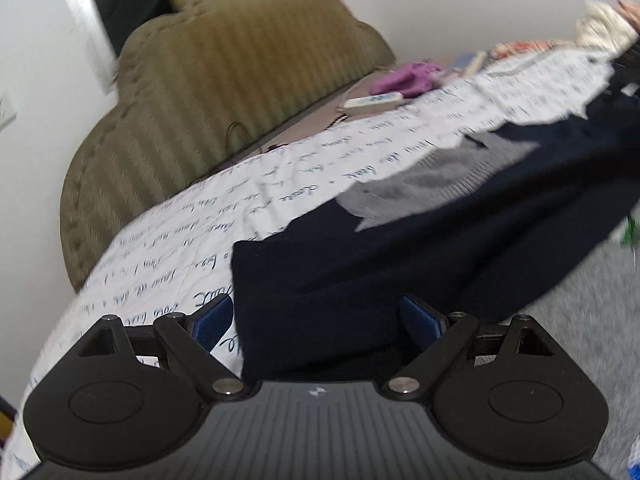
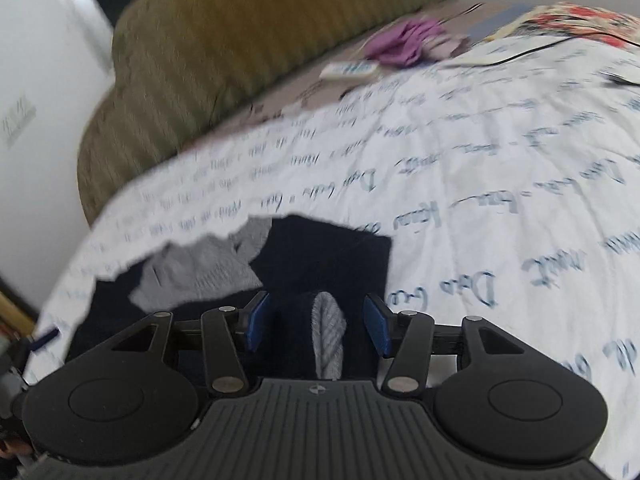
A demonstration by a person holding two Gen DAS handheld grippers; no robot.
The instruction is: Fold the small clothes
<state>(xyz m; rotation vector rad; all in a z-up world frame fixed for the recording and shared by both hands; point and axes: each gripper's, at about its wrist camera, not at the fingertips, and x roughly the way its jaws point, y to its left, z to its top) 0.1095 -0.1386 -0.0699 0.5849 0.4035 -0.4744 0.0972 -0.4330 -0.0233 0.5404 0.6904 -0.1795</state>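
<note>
A dark navy garment (image 1: 420,248) with grey ribbed parts (image 1: 432,180) lies on a white bedspread with blue script (image 1: 280,184). My left gripper (image 1: 318,320) is open, its blue pads on either side of the garment's near edge, with cloth between them. In the right wrist view the same navy garment (image 2: 328,256) lies with a grey patch (image 2: 200,272) to its left. My right gripper (image 2: 316,324) is open around a navy fold and a grey ribbed cuff (image 2: 330,336); the pads do not press the cloth.
An olive striped cushion (image 1: 200,92) leans against the white wall behind the bed. A purple cloth (image 2: 404,40), a white remote-like object (image 2: 348,69) and a floral fabric (image 2: 580,20) lie at the far side. Grey carpet (image 1: 580,340) shows at the lower right.
</note>
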